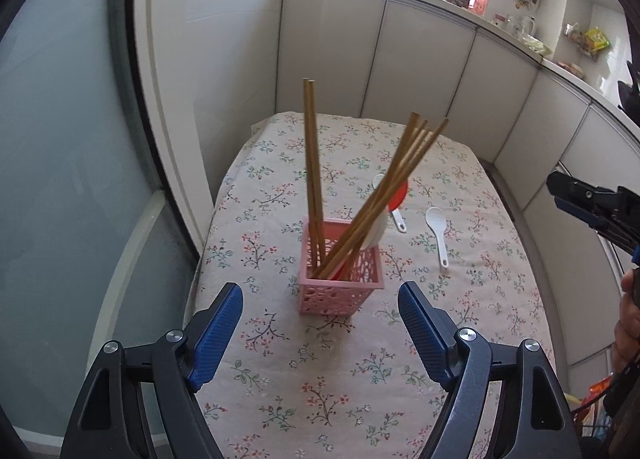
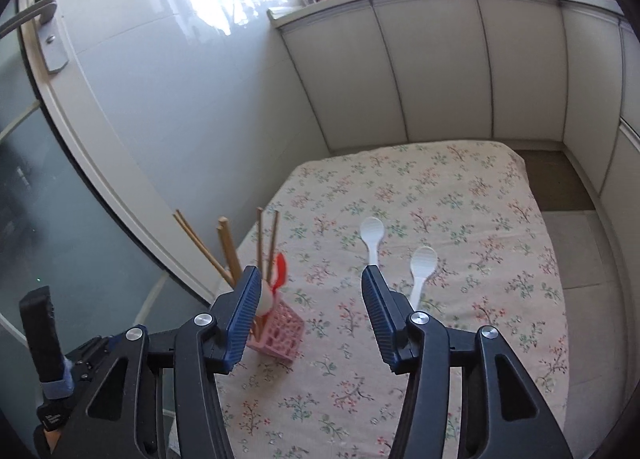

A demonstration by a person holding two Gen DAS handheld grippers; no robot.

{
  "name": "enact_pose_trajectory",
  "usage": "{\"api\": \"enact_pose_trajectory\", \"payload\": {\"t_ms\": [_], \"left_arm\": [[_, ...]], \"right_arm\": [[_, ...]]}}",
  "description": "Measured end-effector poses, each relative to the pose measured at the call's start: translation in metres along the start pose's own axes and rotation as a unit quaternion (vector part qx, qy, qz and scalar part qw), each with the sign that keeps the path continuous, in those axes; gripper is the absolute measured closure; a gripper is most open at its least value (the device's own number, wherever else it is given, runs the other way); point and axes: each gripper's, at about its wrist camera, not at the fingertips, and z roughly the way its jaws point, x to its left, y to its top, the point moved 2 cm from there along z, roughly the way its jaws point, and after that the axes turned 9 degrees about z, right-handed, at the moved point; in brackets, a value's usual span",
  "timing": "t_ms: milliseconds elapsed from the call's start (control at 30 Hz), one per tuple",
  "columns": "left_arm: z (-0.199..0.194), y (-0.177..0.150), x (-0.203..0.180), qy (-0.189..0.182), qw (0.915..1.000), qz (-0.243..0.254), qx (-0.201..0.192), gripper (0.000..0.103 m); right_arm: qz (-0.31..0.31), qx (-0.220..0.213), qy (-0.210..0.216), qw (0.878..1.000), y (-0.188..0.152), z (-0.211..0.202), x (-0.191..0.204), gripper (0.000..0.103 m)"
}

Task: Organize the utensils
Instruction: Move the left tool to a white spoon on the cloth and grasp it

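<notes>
the right gripper [image 2: 306,313] is seen with its jaws parted and nothing between the pads; only flowered cloth shows in the gap. just beyond its right finger, two white spoons lie flat on the tablecloth [image 2: 460,195]: the nearer white spoon [image 2: 422,265], whose handle runs down behind that fingertip, and the farther white spoon [image 2: 372,235], ahead and slightly left of it. to the left, partly hidden behind the left finger, the pink basket [image 2: 280,333] stands upright with wooden chopsticks [image 2: 228,251] and a red-and-white spoon already in it.

the left gripper [image 1: 320,305] is likewise released and empty, its jaws spread wide, with the basket standing just ahead of the gap, apart from both pads. the chopsticks lean in two bunches against opposite sides of the basket.

the step in hand is judged to be the reach for the next loose spoon, most utensils being already stowed. for the next move, the right jaws would need to be brought down over the nearer spoon's handle, lined up across it, and closed low against the cloth, since the handle lies flat and thin.
</notes>
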Motion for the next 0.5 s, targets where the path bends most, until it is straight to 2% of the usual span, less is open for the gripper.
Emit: {"api": "enact_pose_trajectory", "payload": {"t_ms": [233, 500], "left_arm": [[0.004, -0.003, -0.046, -0.019, 0.9985, 0.05, 0.013, 0.021], [0.025, -0.004, -0.107, -0.029, 0.994, 0.097, 0.041, 0.021]], "right_arm": [[0.054, 0.051, -0.053, 0.996, -0.012, -0.002, -0.063, 0.047], [0.09, 0.067, -0.088, 0.99, -0.016, -0.015, -0.118, 0.047]]}}
